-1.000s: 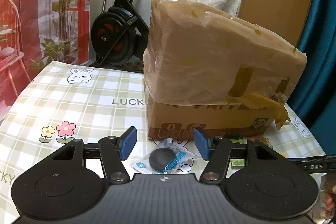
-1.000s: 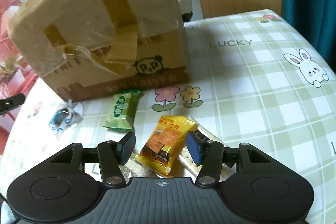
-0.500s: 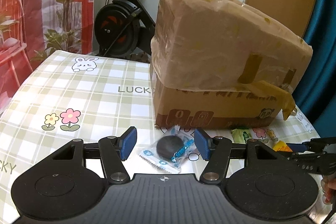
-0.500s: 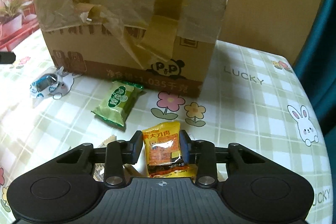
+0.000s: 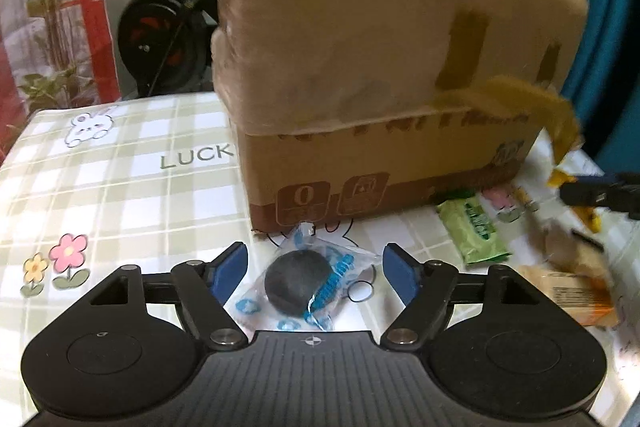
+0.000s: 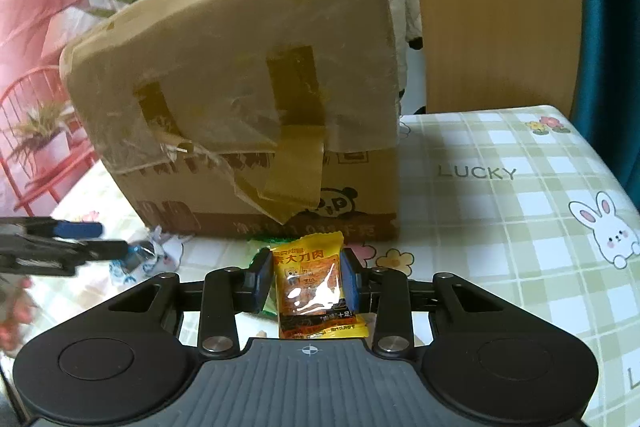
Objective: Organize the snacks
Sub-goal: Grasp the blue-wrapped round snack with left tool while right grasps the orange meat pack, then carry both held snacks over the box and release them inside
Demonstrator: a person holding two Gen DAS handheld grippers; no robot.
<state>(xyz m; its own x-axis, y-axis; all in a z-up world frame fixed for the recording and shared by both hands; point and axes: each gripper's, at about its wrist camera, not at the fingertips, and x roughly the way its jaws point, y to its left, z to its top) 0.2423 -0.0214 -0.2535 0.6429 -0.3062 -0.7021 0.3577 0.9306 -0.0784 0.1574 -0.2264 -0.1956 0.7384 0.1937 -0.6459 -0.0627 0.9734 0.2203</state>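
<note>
Right wrist: fingers (image 6: 347,283) clamping orange packet (image 6: 310,285)

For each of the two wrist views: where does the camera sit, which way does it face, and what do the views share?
Left wrist: on the left gripper, facing down-forward at a clear packet with a dark ball between open jaws.
Right wrist: on the right gripper, facing down-forward, jaws shut on an orange snack packet.
Shared: the cardboard box, checked tablecloth, and each other's gripper at the frame edge.
</note>
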